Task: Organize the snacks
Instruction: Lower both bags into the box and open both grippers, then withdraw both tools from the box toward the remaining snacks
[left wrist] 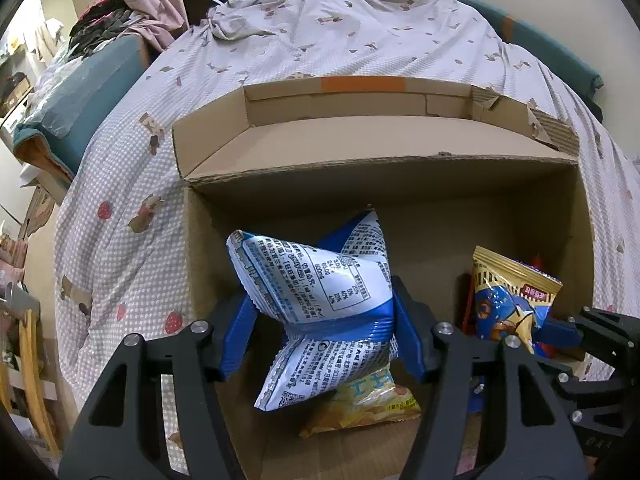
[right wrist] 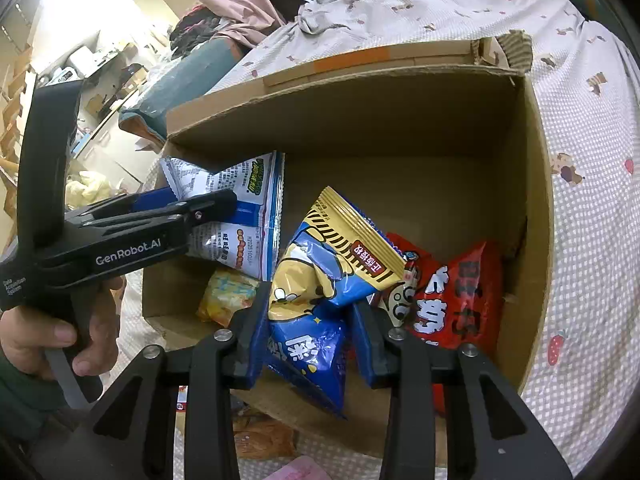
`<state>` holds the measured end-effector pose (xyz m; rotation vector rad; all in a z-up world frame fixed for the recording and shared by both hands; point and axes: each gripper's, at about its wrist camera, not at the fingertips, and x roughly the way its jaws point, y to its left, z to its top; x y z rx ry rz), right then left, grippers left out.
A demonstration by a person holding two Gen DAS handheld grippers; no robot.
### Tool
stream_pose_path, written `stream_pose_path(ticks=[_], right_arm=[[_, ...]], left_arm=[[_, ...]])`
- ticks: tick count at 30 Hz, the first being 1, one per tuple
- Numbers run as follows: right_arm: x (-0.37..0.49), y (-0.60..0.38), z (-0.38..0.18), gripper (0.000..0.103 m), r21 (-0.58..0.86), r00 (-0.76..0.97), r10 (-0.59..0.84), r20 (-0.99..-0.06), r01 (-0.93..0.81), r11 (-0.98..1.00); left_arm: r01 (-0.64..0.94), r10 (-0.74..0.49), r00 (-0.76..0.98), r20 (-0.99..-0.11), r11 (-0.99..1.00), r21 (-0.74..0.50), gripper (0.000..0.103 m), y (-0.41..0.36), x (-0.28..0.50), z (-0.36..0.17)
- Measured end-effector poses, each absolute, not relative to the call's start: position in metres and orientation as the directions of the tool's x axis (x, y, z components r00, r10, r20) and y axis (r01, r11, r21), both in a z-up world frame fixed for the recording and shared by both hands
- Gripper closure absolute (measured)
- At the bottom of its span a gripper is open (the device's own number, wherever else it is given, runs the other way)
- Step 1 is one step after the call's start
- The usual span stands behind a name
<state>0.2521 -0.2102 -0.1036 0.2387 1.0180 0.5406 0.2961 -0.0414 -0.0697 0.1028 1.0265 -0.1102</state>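
Observation:
An open cardboard box (left wrist: 400, 216) (right wrist: 400, 120) stands on a bed. My left gripper (left wrist: 324, 298) is inside it, shut on a white and blue snack bag (left wrist: 320, 276) (right wrist: 244, 192) pinched at its waist. That bag's lower end rests on a yellow snack bag (left wrist: 372, 404) (right wrist: 228, 296) on the box floor. My right gripper (right wrist: 312, 306) is shut on a blue and gold snack bag (right wrist: 320, 276) (left wrist: 508, 300) at the box's right side. A red snack bag (right wrist: 460, 300) lies just right of it against the box wall.
The box's far flap (left wrist: 360, 140) is folded outward over the patterned bedspread (left wrist: 360, 32) (right wrist: 592, 200). A hand (right wrist: 60, 336) grips the left tool's handle. An orange packet (right wrist: 260, 436) lies outside the box's near wall. A blue cushion (left wrist: 80, 92) and piled clothes sit far left.

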Motion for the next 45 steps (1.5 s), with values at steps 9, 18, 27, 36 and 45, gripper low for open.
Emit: stream_pose_path(ticks=[9,18,27,36,45], right_arm=[[0.25,-0.219,-0.097,0.06,0.449,0.429,0.541,-0.724,-0.302,0.841],[0.241,-0.226,-0.078,0.018,0.429,0.48,0.531,-0.698,-0.314,0.847],[0.242,-0.242,-0.07,0.018,0.49,0.494,0.557,-0.668,-0.272,0.828],[0.229,-0.245,-0.057,0.008,0.482,0.51,0.555,-0.657,-0.282,0.83],[0.2,-0.253,-0.037,0.006,0.471,0.536,0.547,-0.643,-0.286,0.834]], left_arm=[[0.109,0.018,0.528,-0.849,0.99,0.089,0.04,-0.043,0.29,-0.065],[0.096,0.044,0.541,-0.84,0.989,0.113,0.015,-0.046,0.284,-0.054],[0.068,0.056,0.581,-0.812,0.991,0.116,0.013,-0.047,0.275,-0.034],[0.032,0.072,0.622,-0.78,0.993,0.117,0.0,-0.045,0.252,-0.01],[0.002,0.07,0.623,-0.779,0.996,0.091,0.0,-0.032,0.209,0.0]])
